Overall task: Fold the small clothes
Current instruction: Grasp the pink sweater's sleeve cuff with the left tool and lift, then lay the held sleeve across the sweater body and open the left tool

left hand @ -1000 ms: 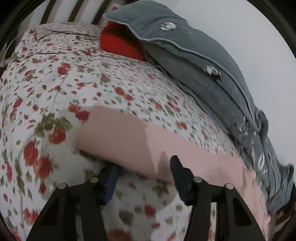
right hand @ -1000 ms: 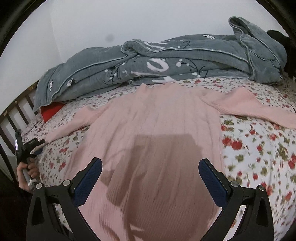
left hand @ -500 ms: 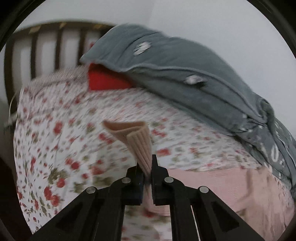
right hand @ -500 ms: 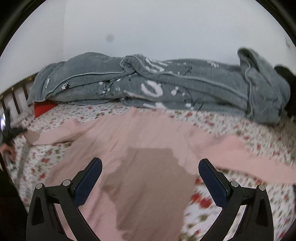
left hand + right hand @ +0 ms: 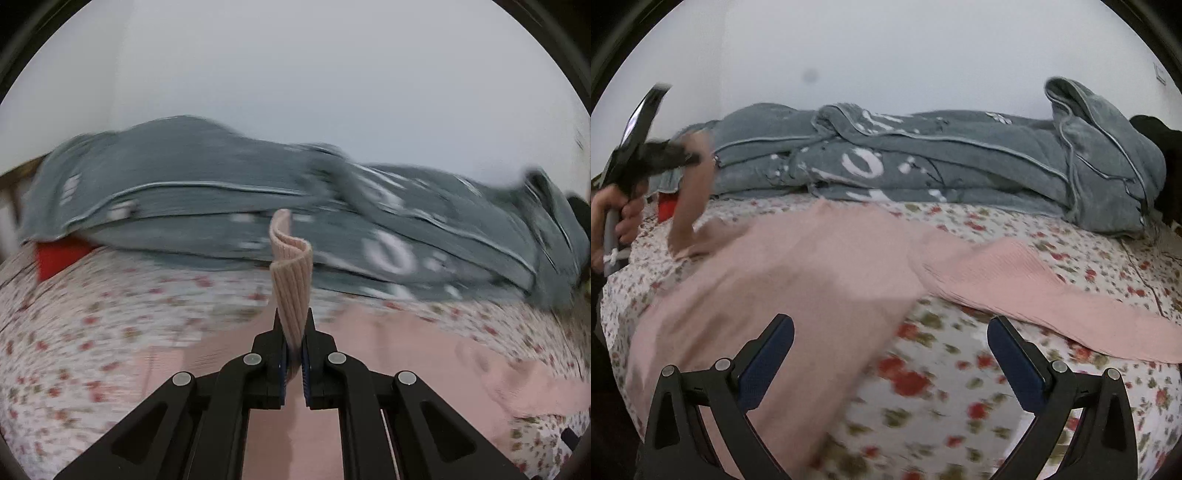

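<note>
- Your left gripper (image 5: 293, 328) is pinched tight on the ribbed cuff (image 5: 291, 284) of the pink sweater's sleeve, so the cuff stands up between the fingers, curling at its top. Gripping at the very end lets you carry the whole sleeve across in one sweep.
- Your right gripper (image 5: 891, 341) hangs over the bed with its jaws wide and nothing between them, above the edge where the sweater body meets the bare sheet; it looks ready for the other sleeve.
- The pink sweater (image 5: 798, 280) lies flat on the floral bedsheet (image 5: 960, 376), its body spread smooth so a fold can land squarely on it.
- The free sleeve (image 5: 1015, 284) stretches out to the right on the sheet, untouched.
- At the left, your hand (image 5: 626, 214) holds the left tool raised, the lifted sleeve draping down from it.
- Farthest back, a grey blanket (image 5: 942, 166) is bunched along the wall, clear of the working area, with something red (image 5: 59, 254) tucked under its end.
</note>
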Available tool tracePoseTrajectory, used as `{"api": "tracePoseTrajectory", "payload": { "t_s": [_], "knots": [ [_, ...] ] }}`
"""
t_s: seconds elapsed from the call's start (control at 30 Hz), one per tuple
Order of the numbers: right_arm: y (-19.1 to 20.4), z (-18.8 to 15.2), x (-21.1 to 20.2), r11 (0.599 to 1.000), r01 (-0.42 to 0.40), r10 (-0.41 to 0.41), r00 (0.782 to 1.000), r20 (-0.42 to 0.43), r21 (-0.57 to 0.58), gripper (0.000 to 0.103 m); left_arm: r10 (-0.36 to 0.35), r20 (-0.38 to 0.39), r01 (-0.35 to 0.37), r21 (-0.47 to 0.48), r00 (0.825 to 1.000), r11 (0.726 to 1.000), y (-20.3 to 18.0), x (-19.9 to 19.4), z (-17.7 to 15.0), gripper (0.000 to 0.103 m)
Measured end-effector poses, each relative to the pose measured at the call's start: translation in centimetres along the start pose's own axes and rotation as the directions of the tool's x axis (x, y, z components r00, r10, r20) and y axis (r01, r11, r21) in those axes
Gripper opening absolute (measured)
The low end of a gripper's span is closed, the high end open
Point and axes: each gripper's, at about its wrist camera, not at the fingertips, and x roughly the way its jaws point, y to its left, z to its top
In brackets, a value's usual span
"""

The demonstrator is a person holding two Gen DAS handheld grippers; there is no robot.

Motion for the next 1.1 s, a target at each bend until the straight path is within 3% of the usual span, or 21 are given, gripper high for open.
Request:
{"api": "tracePoseTrajectory", "payload": {
  "t_s": [0.17, 0.3, 0.4, 0.43, 0.5, 0.57, 0.63, 0.8, 0.93, 1.1],
  "knots": [
    [-2.9, 0.0, 0.1, 0.997, 0.003, -0.002, 1.000, -0.015, 0.083, 0.103, -0.114, -0.076, 0.120, 0.093, 0.991, 0.988, -11.0, 3.9, -2.9, 0.007],
    [-4.4, 0.2, 0.8, 0.989, 0.014, -0.007, 0.999, -0.050, 0.147, 0.103, -0.116, -0.141, 0.135, 0.131, 0.983, 0.982, -15.5, 7.3, -6.8, 0.007],
    [-5.2, 0.3, 0.8, 0.983, -0.003, 0.014, 0.998, -0.057, 0.185, 0.103, -0.113, -0.275, 0.155, 0.138, 0.955, 0.978, -16.5, 10.0, -9.0, 0.009],
    [-5.5, 0.3, 0.7, 0.980, -0.007, 0.019, 0.998, -0.055, 0.199, 0.103, -0.130, -0.284, 0.170, 0.120, 0.950, 0.978, -16.2, 10.2, -9.0, 0.010],
    [-5.7, 0.3, 0.7, 0.977, -0.011, 0.022, 0.998, -0.051, 0.211, 0.103, -0.166, -0.268, 0.196, 0.087, 0.949, 0.977, -15.6, 9.7, -9.0, 0.010],
    [-5.9, 0.3, 0.8, 0.975, -0.012, 0.023, 0.999, -0.049, 0.222, 0.103, -0.174, -0.261, 0.200, 0.077, 0.950, 0.977, -15.2, 9.4, -9.2, 0.023],
    [-6.0, 0.2, 1.2, 0.973, 0.000, 0.014, 0.998, -0.061, 0.232, 0.103, -0.156, -0.262, 0.183, 0.083, 0.952, 0.980, -15.3, 9.2, -9.3, 0.042],
    [-6.2, 0.0, 1.8, 0.966, 0.003, 0.017, 0.997, -0.076, 0.257, 0.103, -0.161, -0.210, 0.185, 0.103, 0.964, 0.977, -15.7, 8.4, -8.9, 0.069],
    [-6.1, -0.5, 2.4, 0.962, 0.001, 0.021, 0.997, -0.077, 0.274, 0.103, -0.168, -0.168, 0.188, 0.109, 0.971, 0.976, -15.8, 7.7, -8.7, 0.075],
    [-5.3, -1.5, 4.1, 0.963, 0.020, 0.010, 0.994, -0.109, 0.269, 0.103, -0.178, -0.153, 0.197, 0.114, 0.972, 0.974, -15.8, 7.1, -8.6, 0.076]
  ]
}}
